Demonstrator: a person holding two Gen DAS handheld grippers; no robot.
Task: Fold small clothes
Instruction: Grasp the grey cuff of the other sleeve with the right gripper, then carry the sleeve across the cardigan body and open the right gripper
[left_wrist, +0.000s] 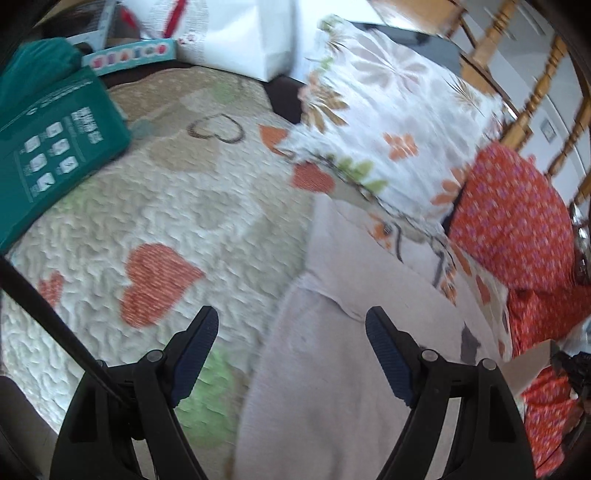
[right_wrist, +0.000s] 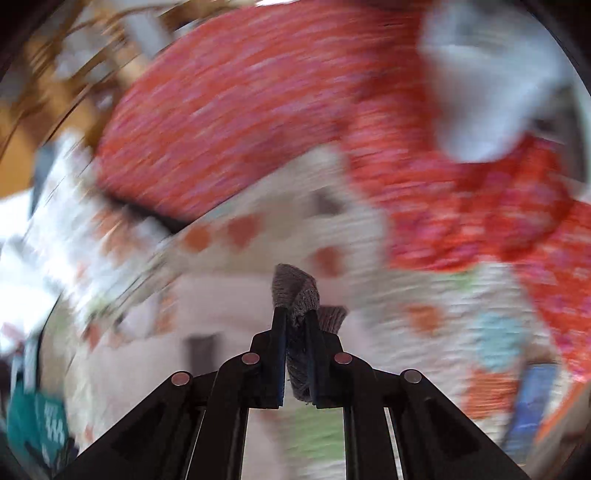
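My left claw (left_wrist: 291, 321) hangs with its jaws spread wide and nothing between them. Straight under it and off to its right side lies the pale pink garment (left_wrist: 332, 387), spread flat on the quilt with hearts (left_wrist: 159, 229); a small grey patch (left_wrist: 470, 341) sits on the garment just right of my right-hand finger. Ahead and to the right of the claw, a flowered pillow (left_wrist: 388, 122) rests on the quilt, with its near edge touching the garment's far end. Further right is a red spotted cloth (left_wrist: 517, 229), bunched up, with wooden chair spindles (left_wrist: 532, 103) behind it. Ahead to the left a teal package (left_wrist: 55, 147) lies on the quilt, and beyond it stand a white bag (left_wrist: 240, 37) and a thin box with coloured letters (left_wrist: 129, 55). A dark strap (left_wrist: 55, 325) crosses the quilt near my left finger. Nothing lies between the claw and the garment.

My right claw (right_wrist: 295, 314) is clamped on a grey knitted piece (right_wrist: 295, 291), which pokes out past the fingertips and runs back between them. Whether that grey knit belongs to the pink garment I cannot tell; this view is heavily smeared. Only it shows the grip, plus a light blue-grey cloth (right_wrist: 487, 85) far ahead to the right on the red cloth. The teal package, white bag and box show clearly only from the left claw.
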